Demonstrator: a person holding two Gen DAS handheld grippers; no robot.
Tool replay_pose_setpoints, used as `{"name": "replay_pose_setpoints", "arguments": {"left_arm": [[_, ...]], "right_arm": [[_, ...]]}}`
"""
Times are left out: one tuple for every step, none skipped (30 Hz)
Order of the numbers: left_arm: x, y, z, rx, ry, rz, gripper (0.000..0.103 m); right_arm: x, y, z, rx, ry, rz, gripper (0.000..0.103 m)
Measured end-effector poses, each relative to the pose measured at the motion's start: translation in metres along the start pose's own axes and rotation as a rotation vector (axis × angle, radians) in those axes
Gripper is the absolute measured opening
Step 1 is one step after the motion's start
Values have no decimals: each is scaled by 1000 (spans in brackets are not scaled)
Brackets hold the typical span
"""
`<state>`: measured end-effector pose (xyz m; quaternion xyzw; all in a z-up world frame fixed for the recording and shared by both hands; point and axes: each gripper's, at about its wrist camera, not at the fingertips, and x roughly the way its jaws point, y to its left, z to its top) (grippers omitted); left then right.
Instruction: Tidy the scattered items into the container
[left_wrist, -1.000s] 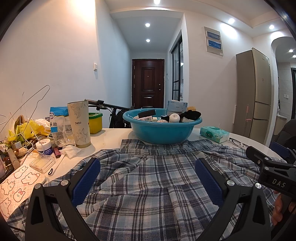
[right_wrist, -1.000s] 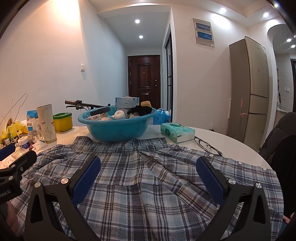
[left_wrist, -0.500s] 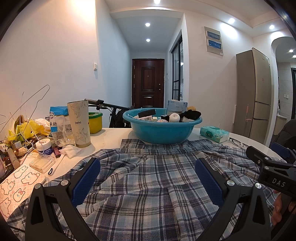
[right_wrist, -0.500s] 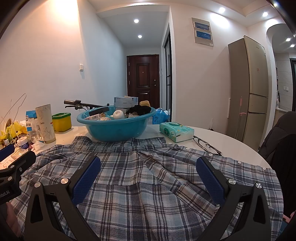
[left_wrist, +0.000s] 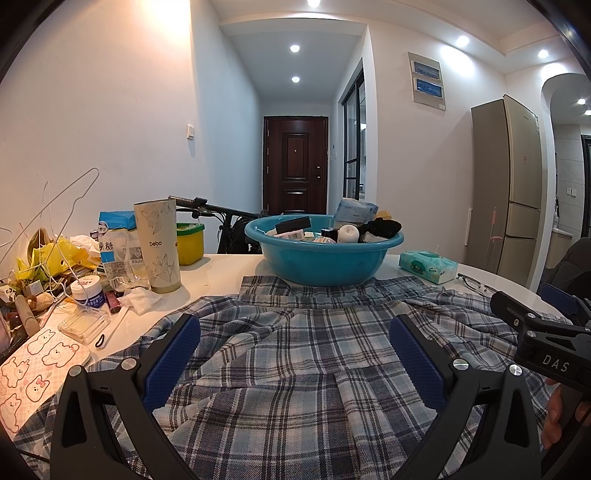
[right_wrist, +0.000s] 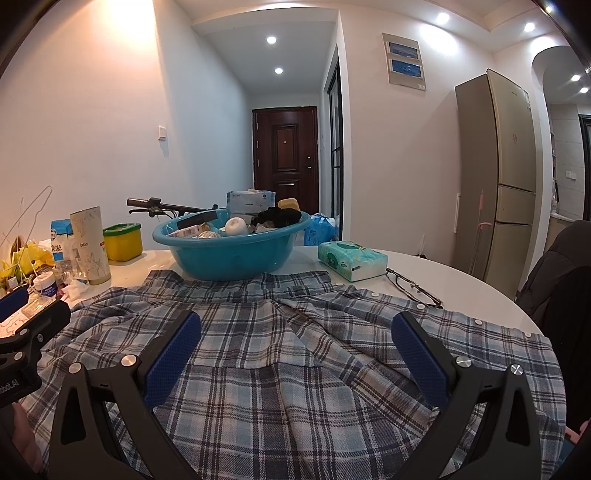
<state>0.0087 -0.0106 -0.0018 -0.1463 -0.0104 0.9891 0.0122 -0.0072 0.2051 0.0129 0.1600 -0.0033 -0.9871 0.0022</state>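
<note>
Teal basin at 12 o'clock already piled with items; plaid shirt, tissue pack at 2, clutter at 9 remain; left gripper and right gripper both gape wide, holding nothing.

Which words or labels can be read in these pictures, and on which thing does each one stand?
"Debo": on the tall floral cup.
"DAS": on the right gripper, seen from the left wrist.
Chinese print on the blue and white bag: partly legible.
Small white jar, basin contents, tissue pack: too small to read.
</note>
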Motion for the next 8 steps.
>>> {"name": "replay_pose_setpoints", "arguments": {"left_arm": [[-1,1,0,0,1,0,103],[0,0,0,-1,0,0,103],[0,0,0,0,0,0,103],[0,0,0,0,0,1,103],[0,0,0,1,-2,2,103],[-1,-1,0,3,-4,2,103],[-1,-1,0,4,-6,2,103],[-1,-1,0,4,-6,2,103]], "right_arm": [[0,0,0,0,0,0,103],[0,0,0,0,1,0,102],[0,0,0,1,1,0,102],[0,0,0,1,2,0,103],[0,0,0,1,4,0,102],[1,-1,0,2,5,0,102],[2,-1,-1,2,7,-2,102],[1,-1,-1,2,8,-6,102]]}}
